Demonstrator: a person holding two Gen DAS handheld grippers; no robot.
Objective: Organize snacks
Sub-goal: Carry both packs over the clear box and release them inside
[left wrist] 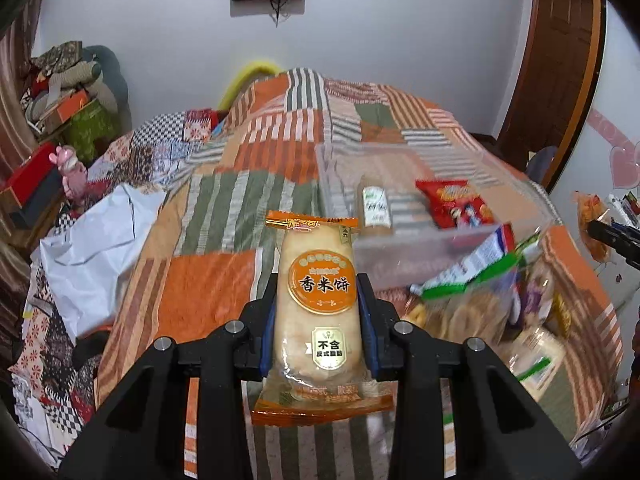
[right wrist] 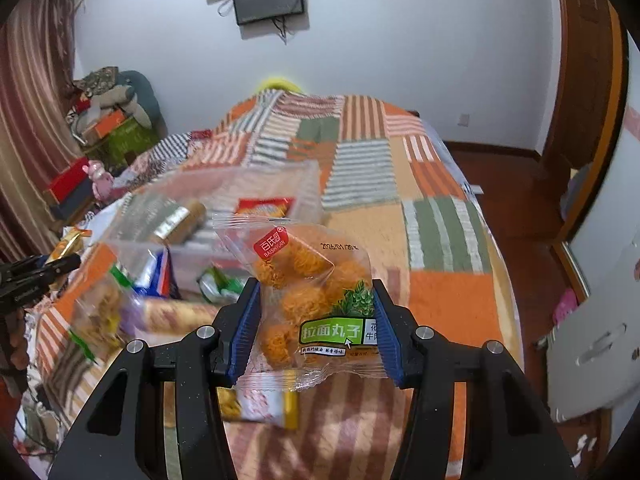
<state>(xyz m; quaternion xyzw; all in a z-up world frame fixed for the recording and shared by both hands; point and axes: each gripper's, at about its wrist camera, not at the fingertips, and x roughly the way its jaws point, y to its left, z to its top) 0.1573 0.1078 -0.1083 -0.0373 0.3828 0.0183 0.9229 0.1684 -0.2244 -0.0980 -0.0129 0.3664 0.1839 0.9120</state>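
Your left tool [left wrist: 318, 312] is clamped on a rice cracker packet [left wrist: 316, 312], the blue pads pressing its two long sides at the centre of the left wrist view. The packet stands upright between the fingers, its orange seal at top and bottom, held above the patchwork bedspread [left wrist: 224, 216].

Your right tool [right wrist: 316, 328] is clamped on a clear bag of ramen balls [right wrist: 308, 288], which sits in the middle of the right wrist view with its green label low and its red logo toward the upper left. The bag tilts slightly and is lifted off the bed.

The clear plastic bin [left wrist: 460, 240] lies on the bedspread at right of centre in the left wrist view, just beyond the rice cracker packet. Inside it are a red snack bag [left wrist: 456, 204] toward the right and a small green-labelled packet [left wrist: 376, 204] toward the left, apart from each other. In the right wrist view the same bin [right wrist: 308, 184] shows at centre left, blurred.

A loose pile of snack packets [left wrist: 480, 300] lies on the bed in the lower right of the left wrist view, just in front of the bin. Their details are too blurred to read.
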